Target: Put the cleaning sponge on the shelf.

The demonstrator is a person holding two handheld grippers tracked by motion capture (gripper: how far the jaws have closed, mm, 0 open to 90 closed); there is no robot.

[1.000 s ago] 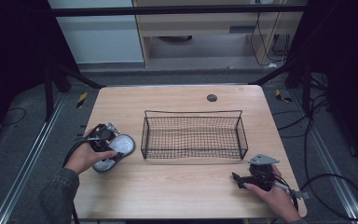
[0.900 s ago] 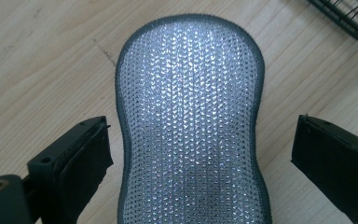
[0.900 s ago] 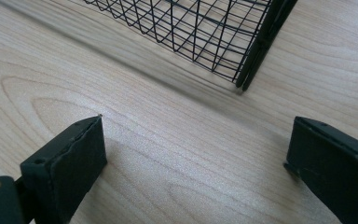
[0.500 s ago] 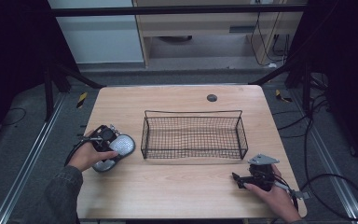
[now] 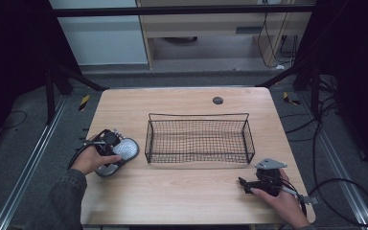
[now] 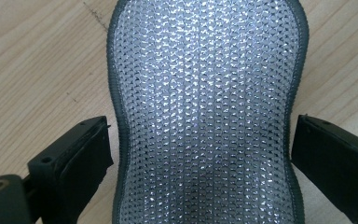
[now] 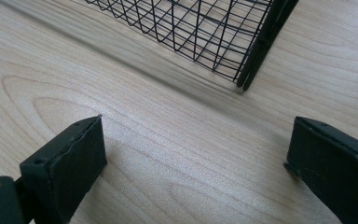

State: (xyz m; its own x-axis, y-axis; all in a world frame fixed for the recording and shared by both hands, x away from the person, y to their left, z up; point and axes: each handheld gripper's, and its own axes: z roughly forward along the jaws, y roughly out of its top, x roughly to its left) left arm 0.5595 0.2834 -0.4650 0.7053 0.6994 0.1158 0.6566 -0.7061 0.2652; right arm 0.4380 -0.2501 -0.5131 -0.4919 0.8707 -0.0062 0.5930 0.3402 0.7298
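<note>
A black wire basket (image 5: 199, 139) stood in the middle of the wooden table (image 5: 182, 201), and nothing could be seen inside it. Just left of it lay a silvery mesh scrubbing pad (image 5: 120, 154) with a dark rim, and the left gripper (image 5: 109, 143) sat over it with its jaws spread wide on either side of the pad's narrow waist, not touching it. The right gripper (image 5: 243, 182) rested near the basket's front right corner, jaws wide apart over bare wood.

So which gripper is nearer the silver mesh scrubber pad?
Left. The left gripper straddles the silver scrubber pad, jaws open on either side of it. The right gripper rests across the table, past the wire basket.
</note>
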